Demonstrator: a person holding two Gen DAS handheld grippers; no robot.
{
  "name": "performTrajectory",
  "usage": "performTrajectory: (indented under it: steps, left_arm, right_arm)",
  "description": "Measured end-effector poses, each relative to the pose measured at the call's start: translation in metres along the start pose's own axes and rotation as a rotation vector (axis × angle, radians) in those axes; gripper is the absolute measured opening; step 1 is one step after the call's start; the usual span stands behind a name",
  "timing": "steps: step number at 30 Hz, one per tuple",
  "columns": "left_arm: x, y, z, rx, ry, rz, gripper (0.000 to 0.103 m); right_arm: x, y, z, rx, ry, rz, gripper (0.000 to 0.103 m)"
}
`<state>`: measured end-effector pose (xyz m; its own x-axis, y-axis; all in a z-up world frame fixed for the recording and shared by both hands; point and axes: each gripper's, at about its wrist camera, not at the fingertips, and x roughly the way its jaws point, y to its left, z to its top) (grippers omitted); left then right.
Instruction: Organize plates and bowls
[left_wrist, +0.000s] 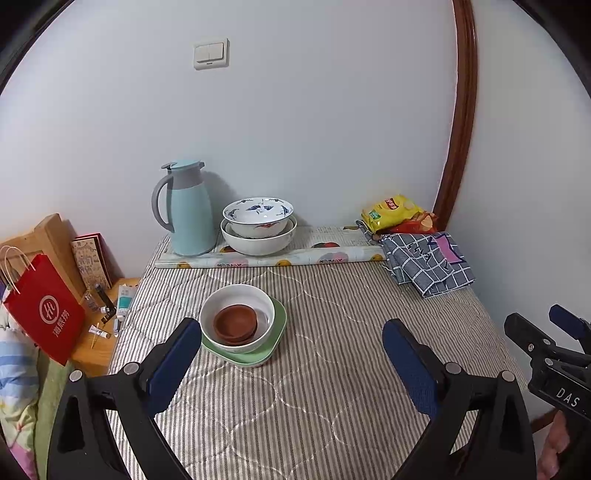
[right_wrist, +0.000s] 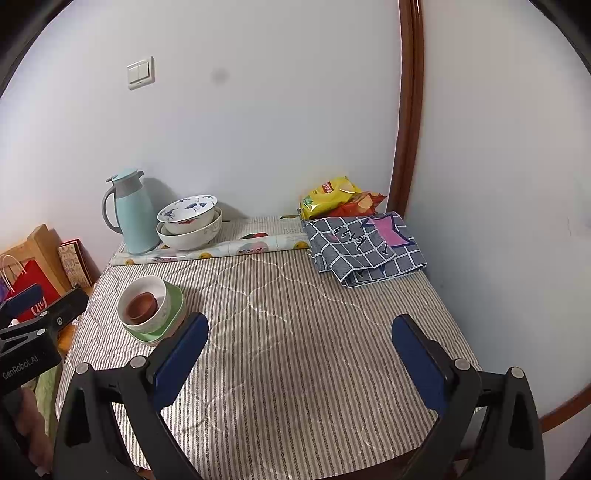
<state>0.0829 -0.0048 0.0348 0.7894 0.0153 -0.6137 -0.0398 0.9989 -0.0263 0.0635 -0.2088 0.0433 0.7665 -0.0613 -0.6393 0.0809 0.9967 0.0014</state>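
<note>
A brown dish (left_wrist: 235, 324) sits inside a white bowl (left_wrist: 258, 295), which sits on a green square plate (left_wrist: 279, 332) on the striped table. The same stack shows at the left in the right wrist view: dish (right_wrist: 140, 304), bowl (right_wrist: 162, 295), plate (right_wrist: 177, 306). At the back, a blue-patterned bowl (left_wrist: 257, 216) is nested in a larger white bowl (left_wrist: 258, 242); they also show in the right wrist view (right_wrist: 188, 214). My left gripper (left_wrist: 291, 354) is open and empty, just in front of the stack. My right gripper (right_wrist: 300, 350) is open and empty over the table's middle.
A light blue thermos jug (left_wrist: 188, 210) stands at the back left beside a rolled patterned sheet (left_wrist: 269, 258). Snack bags (left_wrist: 395, 212) and a folded checked cloth (left_wrist: 428, 262) lie at the back right. A red paper bag (left_wrist: 40, 306) and small items sit on a low stand at the left.
</note>
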Motion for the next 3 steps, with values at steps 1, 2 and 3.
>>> performTrajectory:
  steps: [1,2,3]
  left_arm:
    - [0.0003,0.0001,0.0002,0.002,0.002,-0.001,0.100]
    - [0.0016,0.0000,0.0001,0.005,0.006,-0.003,0.100]
    - [0.0029,0.0000,-0.0001,0.007,0.009,-0.006,0.100]
  right_arm:
    - [0.0002,0.0001,0.0001,0.000,0.000,-0.001,0.099]
    - [0.0009,0.0004,0.0004,0.001,0.002,-0.001,0.099]
    - [0.0016,0.0002,0.0004,0.002,0.001,0.002,0.099]
